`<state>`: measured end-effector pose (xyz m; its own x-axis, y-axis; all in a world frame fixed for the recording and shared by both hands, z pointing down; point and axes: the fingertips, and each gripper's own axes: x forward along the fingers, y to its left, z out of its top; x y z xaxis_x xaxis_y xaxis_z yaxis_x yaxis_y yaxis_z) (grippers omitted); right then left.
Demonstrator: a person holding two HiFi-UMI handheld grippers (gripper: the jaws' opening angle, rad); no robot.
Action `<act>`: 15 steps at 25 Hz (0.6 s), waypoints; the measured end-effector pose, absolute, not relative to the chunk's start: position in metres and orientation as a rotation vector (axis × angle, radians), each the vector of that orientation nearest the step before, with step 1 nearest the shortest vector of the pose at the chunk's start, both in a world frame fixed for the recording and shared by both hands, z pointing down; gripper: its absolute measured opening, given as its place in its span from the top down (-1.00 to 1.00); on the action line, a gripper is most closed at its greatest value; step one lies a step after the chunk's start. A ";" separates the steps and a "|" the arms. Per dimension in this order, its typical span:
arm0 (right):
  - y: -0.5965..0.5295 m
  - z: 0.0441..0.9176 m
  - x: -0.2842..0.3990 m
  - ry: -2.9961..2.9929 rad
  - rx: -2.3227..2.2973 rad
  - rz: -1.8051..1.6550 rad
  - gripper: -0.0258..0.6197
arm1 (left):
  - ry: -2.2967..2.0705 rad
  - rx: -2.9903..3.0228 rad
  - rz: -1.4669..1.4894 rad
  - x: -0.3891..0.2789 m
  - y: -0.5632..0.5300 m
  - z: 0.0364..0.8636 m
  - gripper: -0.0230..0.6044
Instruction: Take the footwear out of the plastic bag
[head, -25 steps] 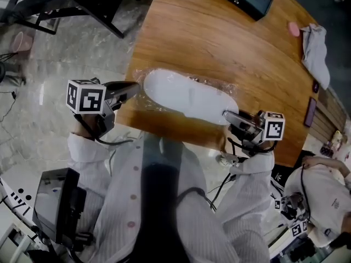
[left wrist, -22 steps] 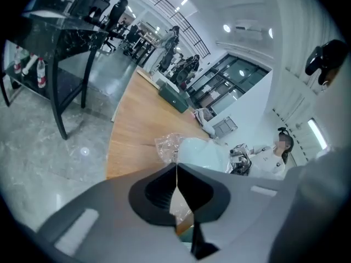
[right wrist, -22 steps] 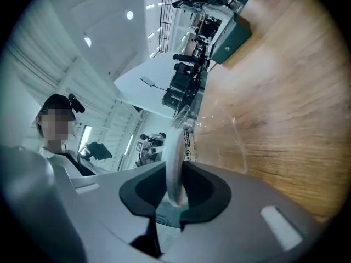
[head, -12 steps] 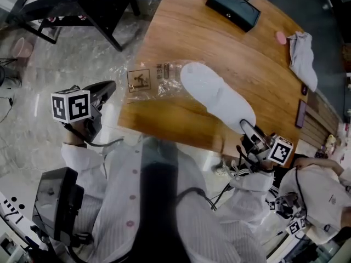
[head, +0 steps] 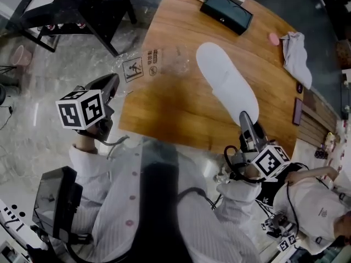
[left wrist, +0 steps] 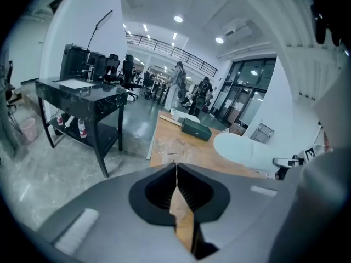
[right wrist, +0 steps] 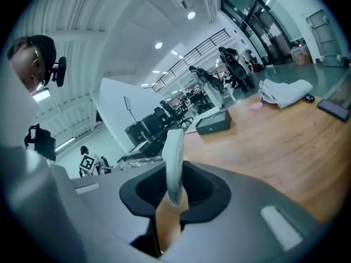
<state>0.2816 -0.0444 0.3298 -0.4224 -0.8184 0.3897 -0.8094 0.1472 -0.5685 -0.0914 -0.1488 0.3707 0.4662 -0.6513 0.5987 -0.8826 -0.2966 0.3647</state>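
Clamping the heel of the white slipper in our right gripper, we hold it over the table, outside the plastic bag, which is pinched between the closed fingers of our left gripper.

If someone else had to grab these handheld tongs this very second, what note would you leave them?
Left tongs: shut on the edge of the plastic bag, which spans the left edge of the table.
Right tongs: shut on one end of the white slipper, held over the table.
Done: the slipper is clear of the bag.
Left: probably just setting both down.
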 end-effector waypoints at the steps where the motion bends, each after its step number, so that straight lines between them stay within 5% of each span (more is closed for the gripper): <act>1: -0.051 0.328 0.272 2.362 -1.682 -1.140 0.67 | -1.268 2.068 0.449 -0.085 -0.149 0.369 0.91; 15: -0.061 0.306 0.222 2.278 -1.610 -1.077 0.67 | -1.163 2.159 0.436 -0.052 -0.145 0.355 0.91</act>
<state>0.2223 -0.0608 0.3062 -0.4121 -0.8701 0.2703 -0.7610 0.1657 -0.6272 -0.0515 -0.1455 0.3550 0.5536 -0.6204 0.5555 -0.8327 -0.4040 0.3786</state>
